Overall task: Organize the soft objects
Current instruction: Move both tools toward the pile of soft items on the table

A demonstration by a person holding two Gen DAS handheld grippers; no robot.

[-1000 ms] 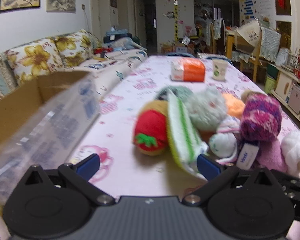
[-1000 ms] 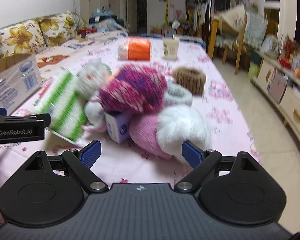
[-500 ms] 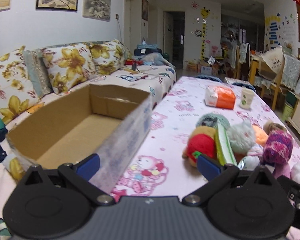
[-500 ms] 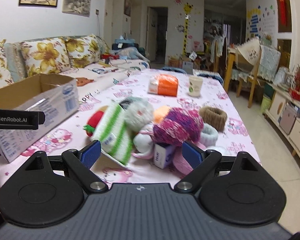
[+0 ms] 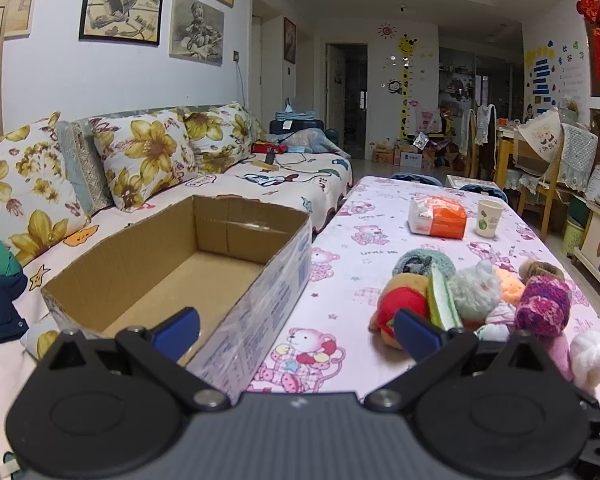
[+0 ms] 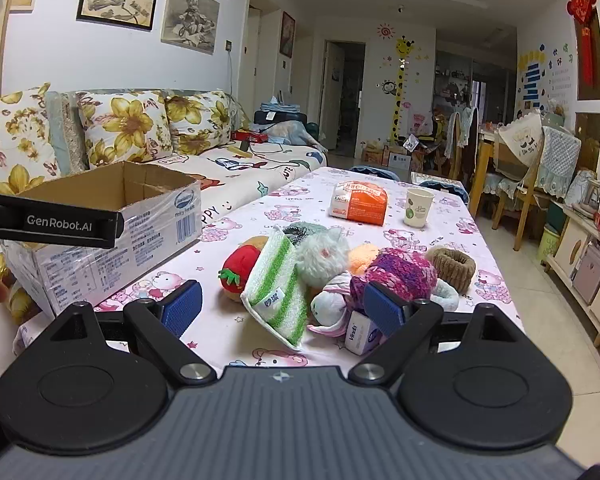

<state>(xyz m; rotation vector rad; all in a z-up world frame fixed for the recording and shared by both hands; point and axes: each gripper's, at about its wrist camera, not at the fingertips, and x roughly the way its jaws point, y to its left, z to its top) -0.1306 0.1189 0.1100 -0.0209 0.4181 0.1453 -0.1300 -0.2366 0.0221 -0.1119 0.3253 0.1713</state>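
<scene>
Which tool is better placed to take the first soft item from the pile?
Right, probably. The right tool, open and empty, faces the green-striped white cloth and purple knitted yarn ball. The left tool, also open, points toward the brown cardboard box wall, with the pile off to its right.

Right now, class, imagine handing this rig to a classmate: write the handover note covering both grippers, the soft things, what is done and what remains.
Left gripper: open, holding nothing, aimed at the cardboard box.
Right gripper: open, holding nothing, facing the pile.
Box: nothing visible inside, at the table's left edge.
Pile mid-table: strawberry plush, green-striped cloth, grey pom-pom, purple yarn ball, brown scrunchie.
Done: nothing boxed yet.
Left: probably move every soft item into the box.
</scene>
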